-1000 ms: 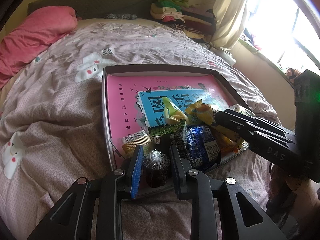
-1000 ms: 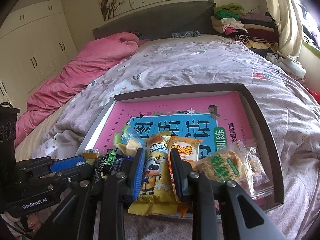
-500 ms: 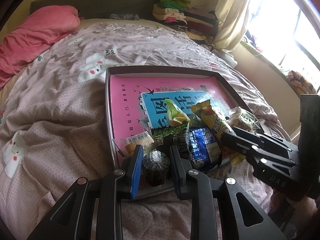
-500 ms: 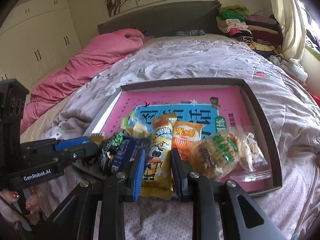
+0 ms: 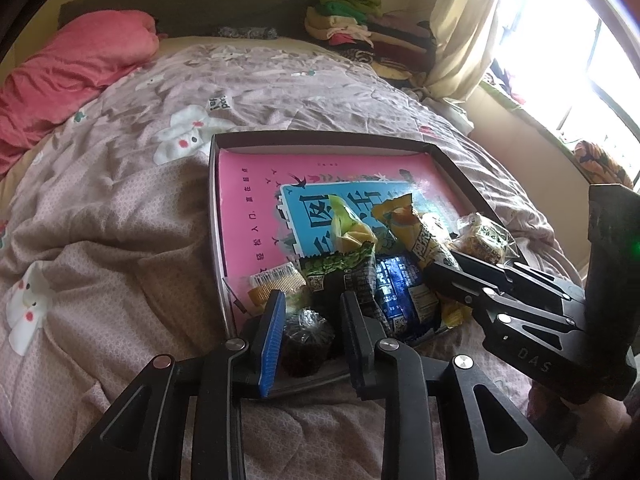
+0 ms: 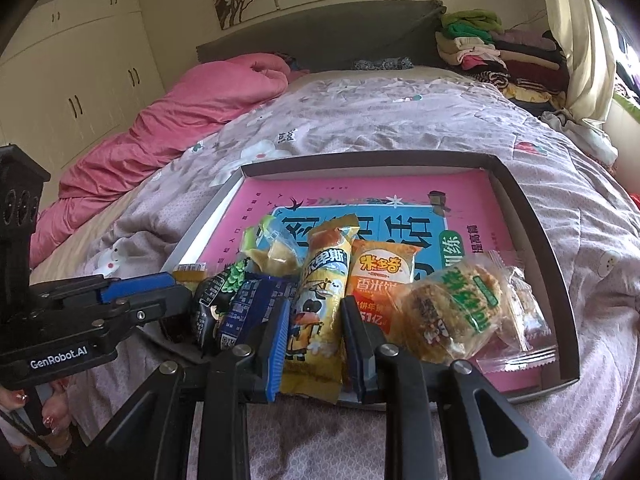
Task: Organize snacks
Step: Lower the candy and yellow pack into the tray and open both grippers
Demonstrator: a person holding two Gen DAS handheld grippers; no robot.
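A shallow dark-rimmed tray (image 5: 320, 138) (image 6: 360, 158) with a pink and blue printed sheet in it lies on the bed. Snack packets are piled at its near end. My left gripper (image 5: 310, 320) is shut on a small dark snack cup (image 5: 306, 340) at the tray's near left corner. My right gripper (image 6: 316, 328) is shut on a long yellow packet (image 6: 320, 300), whose lower end hangs over the near rim. Beside it lie a blue packet (image 6: 248, 308), an orange packet (image 6: 380, 280) and a clear-wrapped rice cake (image 6: 452, 308). Each gripper shows in the other's view: the right gripper (image 5: 460, 276), the left gripper (image 6: 160, 292).
The tray rests on a mauve rabbit-print quilt (image 5: 120, 220). A pink duvet (image 6: 180, 120) is bunched at the far left by the grey headboard (image 6: 320, 36). Folded clothes (image 6: 500, 52) are stacked at the far right near a curtain. A hand (image 6: 52, 420) holds the left gripper.
The right gripper has shifted slightly with the yellow packet still between its pads. The left gripper and the dark cup have stayed where they were.
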